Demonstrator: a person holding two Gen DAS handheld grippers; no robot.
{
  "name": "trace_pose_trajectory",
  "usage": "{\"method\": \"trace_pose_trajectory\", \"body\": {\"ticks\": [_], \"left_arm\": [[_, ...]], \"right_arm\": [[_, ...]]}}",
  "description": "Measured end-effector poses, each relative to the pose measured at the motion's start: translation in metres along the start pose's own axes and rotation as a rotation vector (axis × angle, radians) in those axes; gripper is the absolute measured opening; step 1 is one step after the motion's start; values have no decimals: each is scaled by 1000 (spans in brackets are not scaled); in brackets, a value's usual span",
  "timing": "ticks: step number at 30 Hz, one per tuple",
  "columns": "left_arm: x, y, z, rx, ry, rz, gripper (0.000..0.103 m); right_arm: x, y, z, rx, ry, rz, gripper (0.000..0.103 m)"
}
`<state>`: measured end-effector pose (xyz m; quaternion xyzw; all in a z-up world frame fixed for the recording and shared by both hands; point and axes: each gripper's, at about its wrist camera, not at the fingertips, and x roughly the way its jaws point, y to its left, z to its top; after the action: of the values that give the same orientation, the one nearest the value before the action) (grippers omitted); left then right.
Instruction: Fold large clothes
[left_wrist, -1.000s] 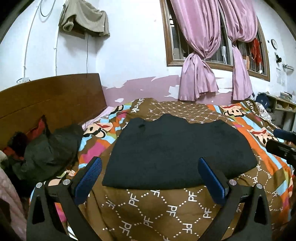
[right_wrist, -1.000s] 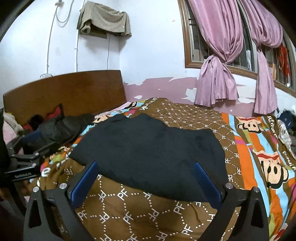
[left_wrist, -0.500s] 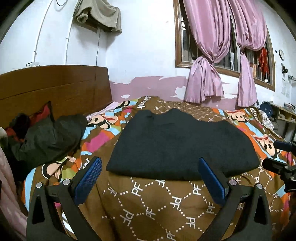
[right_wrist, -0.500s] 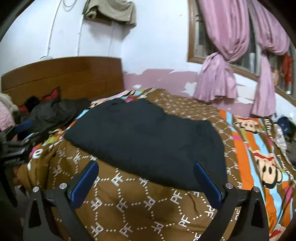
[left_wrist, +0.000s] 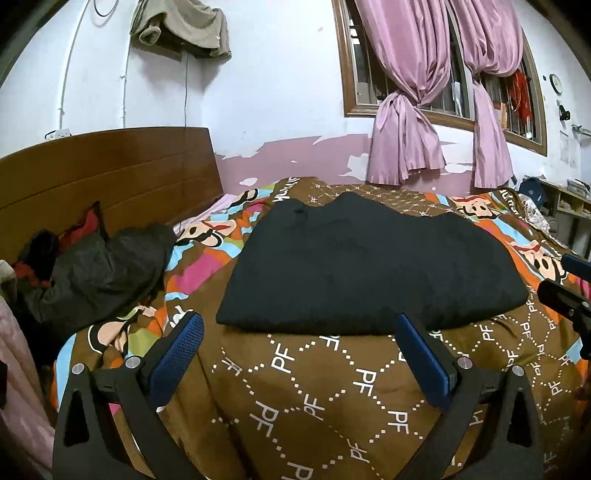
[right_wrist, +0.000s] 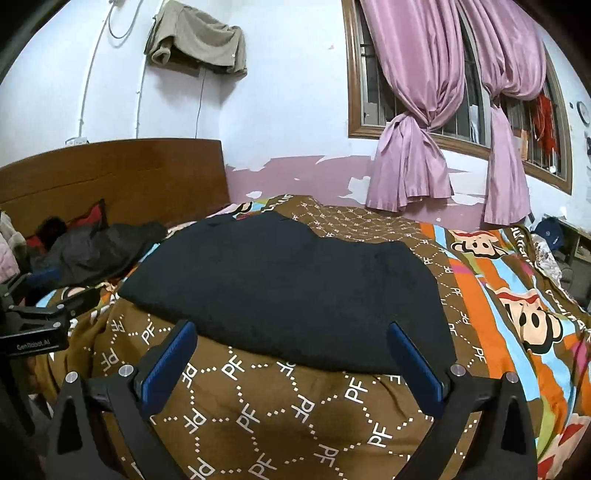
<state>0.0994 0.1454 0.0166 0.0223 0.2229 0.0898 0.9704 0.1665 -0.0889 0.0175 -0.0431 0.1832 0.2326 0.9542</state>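
Left wrist view: left gripper (left_wrist: 299, 338) and right gripper (right_wrist: 291, 345) both wide, empty; pinch black garment (left_wrist: 369, 266) near-edge corners evenly, lift together

right gripper (left_wrist: 569, 284) cut off by left-wrist frame edge; left gripper (right_wrist: 33, 317) cut off likewise in right-wrist view; dark clothes heap (left_wrist: 96, 269) contents indistinguishable.

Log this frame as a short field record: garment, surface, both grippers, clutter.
garment: black garment, lying flat, folded into a broad block
surface: bed with brown PF-patterned quilt
left hand-held gripper: open, empty, short of the garment's near edge
right hand-held gripper: open, empty, at the near edge
clutter: dark clothes pile by the headboard
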Motion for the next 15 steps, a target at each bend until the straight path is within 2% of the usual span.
{"method": "trace_pose_trajectory", "body": {"ticks": [9, 15], "left_arm": [[-1, -2, -7, 9, 0, 1, 101], [0, -5, -12, 22, 16, -3, 101]], "right_arm": [[8, 0, -8, 8, 43, 1, 103], [6, 3, -8, 3, 33, 11, 103]]}}
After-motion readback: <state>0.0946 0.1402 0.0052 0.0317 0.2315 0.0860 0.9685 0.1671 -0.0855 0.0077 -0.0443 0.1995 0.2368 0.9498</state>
